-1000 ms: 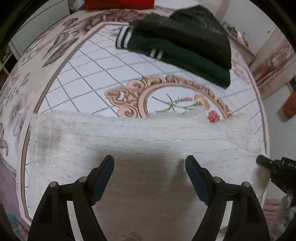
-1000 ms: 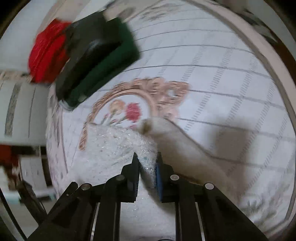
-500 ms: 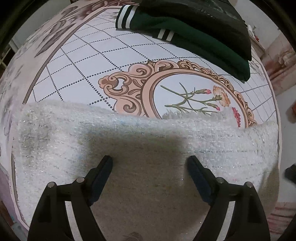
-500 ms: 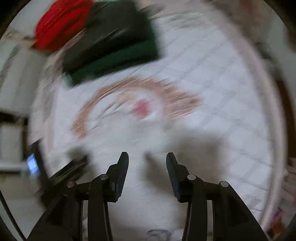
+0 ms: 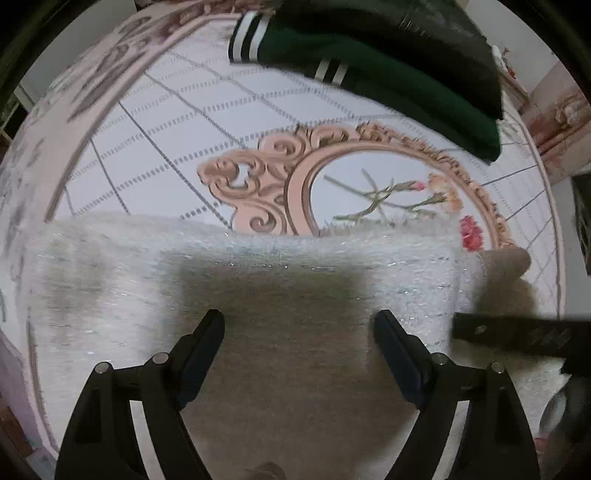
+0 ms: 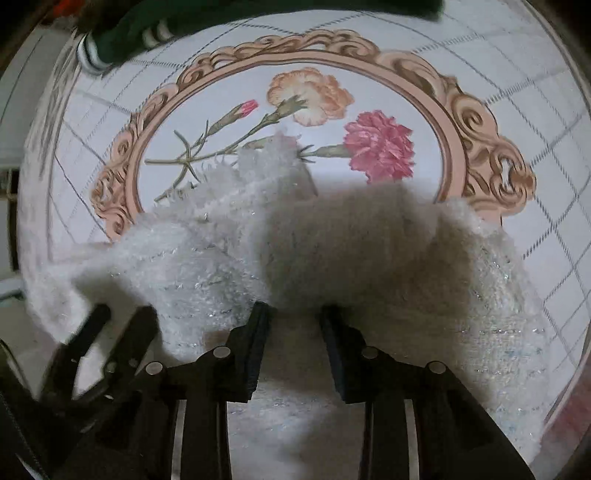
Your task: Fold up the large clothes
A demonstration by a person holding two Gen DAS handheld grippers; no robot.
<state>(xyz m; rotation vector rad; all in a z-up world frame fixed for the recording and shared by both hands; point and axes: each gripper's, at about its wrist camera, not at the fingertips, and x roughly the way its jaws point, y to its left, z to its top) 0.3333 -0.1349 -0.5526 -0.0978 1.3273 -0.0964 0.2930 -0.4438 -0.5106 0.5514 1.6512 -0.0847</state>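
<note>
A fluffy white sweater [image 5: 258, 266] with silver threads lies folded on the flowered tablecloth [image 5: 155, 122], filling the near part of both views; it also shows in the right wrist view [image 6: 369, 251]. My left gripper [image 5: 299, 325] is open wide and empty just above the sweater. My right gripper [image 6: 293, 314] is open and empty over the sweater's near fold. A sleeve end [image 5: 506, 258] pokes out at the right. The right gripper's finger shows in the left wrist view [image 5: 517, 336], and the left gripper shows at lower left of the right wrist view [image 6: 92, 343].
A folded dark green garment with white stripes [image 5: 369, 62] lies at the far side of the table, a black garment [image 5: 424, 29] on top of it. The table's right edge [image 5: 554, 221] is near the sleeve end.
My right gripper let go of the sweater, opened and swung round above it. The left gripper stayed open and shifted slightly over the sweater.
</note>
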